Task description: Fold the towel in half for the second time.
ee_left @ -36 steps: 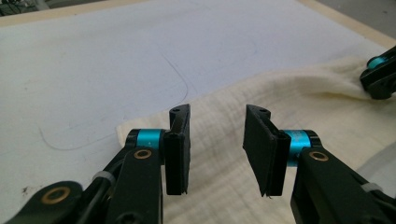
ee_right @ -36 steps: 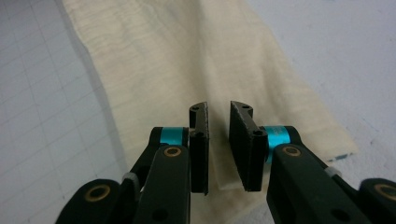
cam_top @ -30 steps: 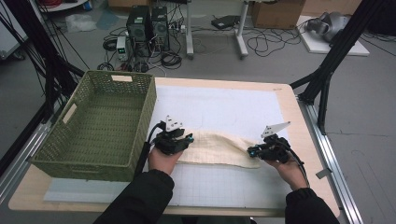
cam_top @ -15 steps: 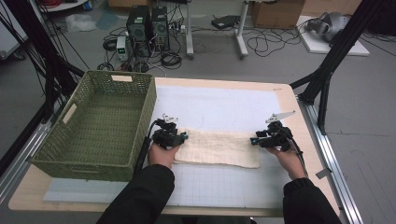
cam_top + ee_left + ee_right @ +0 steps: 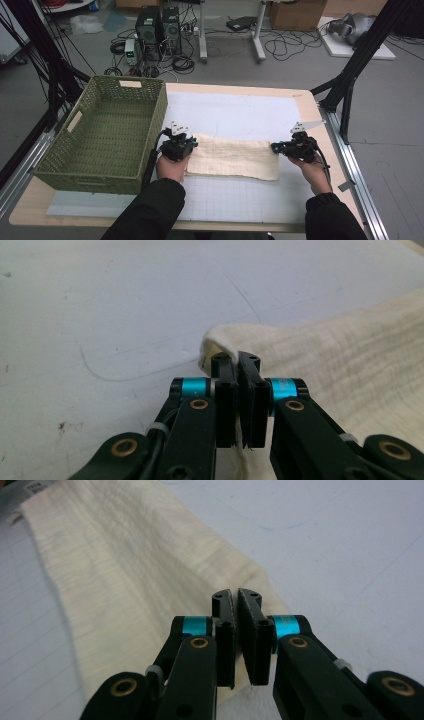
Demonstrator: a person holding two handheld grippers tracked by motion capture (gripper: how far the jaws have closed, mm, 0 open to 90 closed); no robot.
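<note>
I'm pinching the cream cloth [image 5: 232, 157], lying flat on the worktop [image 5: 240, 112] beside the basket [image 5: 102, 132], w/ L gripper [image 5: 239, 360] & R gripper [image 5: 236, 596] fingers having just closed on opposite ends, prob. to lift/fold evenly.

Black sleeves; black fingers [image 5: 227, 390] with cyan bands and brass screws.

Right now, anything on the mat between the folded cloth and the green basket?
Nothing visible. The cloth lies flat on the mat with its left end beside the basket, only bare mat between them. The left gripper is shut on the cloth's left corner; the right gripper is shut over its right end.
</note>
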